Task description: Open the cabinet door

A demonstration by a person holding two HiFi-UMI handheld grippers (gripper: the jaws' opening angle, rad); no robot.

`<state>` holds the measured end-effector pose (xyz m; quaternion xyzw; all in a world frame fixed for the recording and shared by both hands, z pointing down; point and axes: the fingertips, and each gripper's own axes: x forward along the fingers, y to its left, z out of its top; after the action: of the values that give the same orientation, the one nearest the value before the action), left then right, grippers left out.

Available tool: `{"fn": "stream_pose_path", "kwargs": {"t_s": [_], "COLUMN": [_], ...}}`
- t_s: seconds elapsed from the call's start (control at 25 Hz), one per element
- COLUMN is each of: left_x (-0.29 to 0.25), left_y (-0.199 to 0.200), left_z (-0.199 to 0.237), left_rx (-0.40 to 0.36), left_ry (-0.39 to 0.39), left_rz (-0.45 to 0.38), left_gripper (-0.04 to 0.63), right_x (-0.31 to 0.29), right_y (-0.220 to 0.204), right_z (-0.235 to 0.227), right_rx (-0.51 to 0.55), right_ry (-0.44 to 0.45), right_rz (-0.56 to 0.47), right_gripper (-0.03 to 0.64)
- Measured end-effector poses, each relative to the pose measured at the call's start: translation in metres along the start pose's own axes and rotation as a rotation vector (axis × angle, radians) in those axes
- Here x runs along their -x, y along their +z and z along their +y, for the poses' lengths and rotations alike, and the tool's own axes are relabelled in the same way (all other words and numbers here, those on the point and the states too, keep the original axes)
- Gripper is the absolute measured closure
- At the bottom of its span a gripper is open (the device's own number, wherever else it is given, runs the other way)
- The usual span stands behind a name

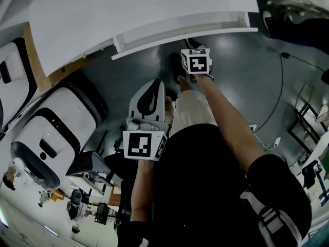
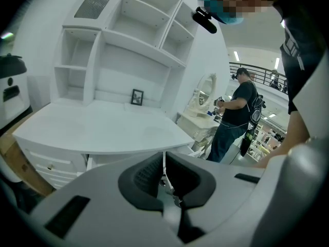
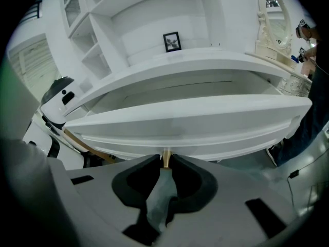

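A white desk cabinet [image 1: 128, 9] with open shelves above fills the top of the head view. Its curved white front panel [image 3: 190, 122] stands out from under the desk top [image 3: 205, 66]; in the head view the panel [image 1: 180, 32] shows as a white strip. My right gripper [image 3: 165, 161] is shut on the panel's small brass knob [image 3: 165, 157], and its marker cube [image 1: 196, 60] sits just below the panel. My left gripper [image 2: 164, 161] hangs back from the desk [image 2: 103, 127], jaws together on nothing, and appears in the head view as the left gripper [image 1: 154, 89] beside my leg.
A small framed picture [image 3: 172, 41] stands on the desk. White rounded appliances [image 1: 56, 127] crowd the floor at left. A black cable [image 1: 280, 86] runs across the grey floor at right. Another person [image 2: 236, 117] stands by an ornate mirror [image 2: 205, 89] beyond the desk.
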<state>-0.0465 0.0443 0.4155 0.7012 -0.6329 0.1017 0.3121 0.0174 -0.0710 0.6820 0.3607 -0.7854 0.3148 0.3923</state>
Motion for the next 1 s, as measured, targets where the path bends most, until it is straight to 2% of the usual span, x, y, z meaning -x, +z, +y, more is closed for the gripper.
{"fn": "stream_pose_path", "kwargs": {"t_s": [0.48,1.0], "left_x": [-0.004,0.016], "left_y": [0.008,-0.005], "left_z": [0.000,-0.005], "left_rx": [-0.023,-0.045], "left_ry": [-0.040,-0.085], "left_rz": [-0.005,0.004], "left_gripper": [0.563,0.563], "right_x": [0.010,0.031], "right_y": [-0.015,-0.052], "right_z": [-0.001,0.003], "right_rx": [-0.020,-0.036], "right_ry": [-0.021,-0.041], "right_rz": [0.014,0.033], "right_gripper": [0.526,0.526]}}
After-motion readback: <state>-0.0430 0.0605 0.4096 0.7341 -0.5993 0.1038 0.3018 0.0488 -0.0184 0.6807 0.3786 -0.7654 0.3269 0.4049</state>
